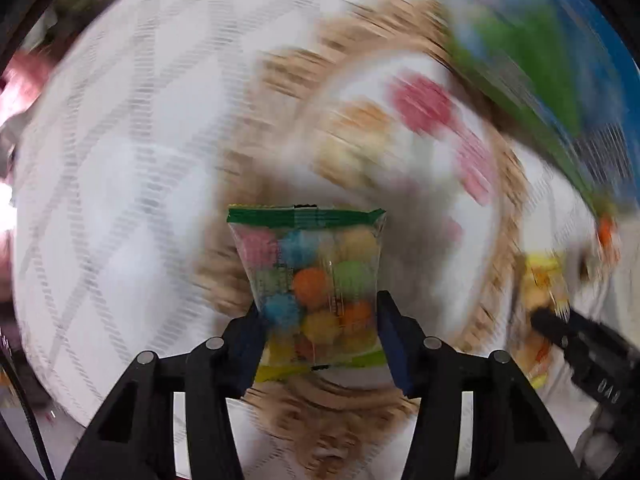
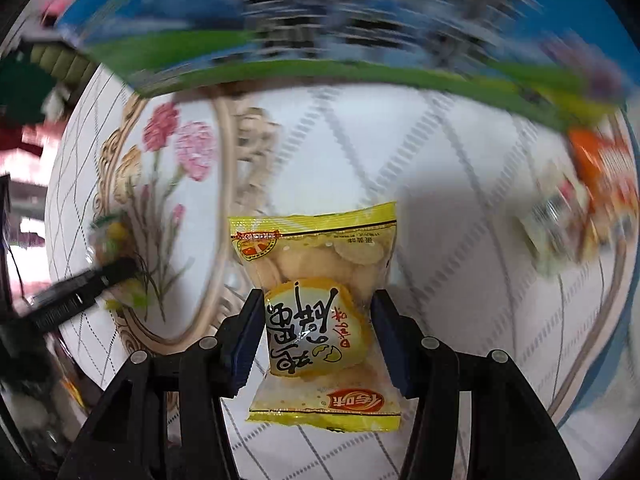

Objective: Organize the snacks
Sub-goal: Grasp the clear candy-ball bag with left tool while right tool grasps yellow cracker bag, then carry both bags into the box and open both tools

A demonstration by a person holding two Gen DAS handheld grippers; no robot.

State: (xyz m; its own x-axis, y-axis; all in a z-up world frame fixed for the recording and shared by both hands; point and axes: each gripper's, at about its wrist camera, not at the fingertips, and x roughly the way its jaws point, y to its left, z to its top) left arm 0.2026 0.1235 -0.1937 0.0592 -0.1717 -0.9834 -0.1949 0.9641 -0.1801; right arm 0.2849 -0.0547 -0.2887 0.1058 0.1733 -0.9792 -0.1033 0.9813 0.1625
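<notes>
While the left gripper (image 1: 318, 316) points down over a blurred flowered plate (image 1: 400, 128) on the white patterned worktop (image 1: 120, 160), its fingers pinch a clear candy packet (image 1: 316, 280) of coloured balls; the right gripper (image 2: 318, 320) has its fingers closed on a yellow cracker packet (image 2: 320, 292) above the worktop, beside the plate.
</notes>
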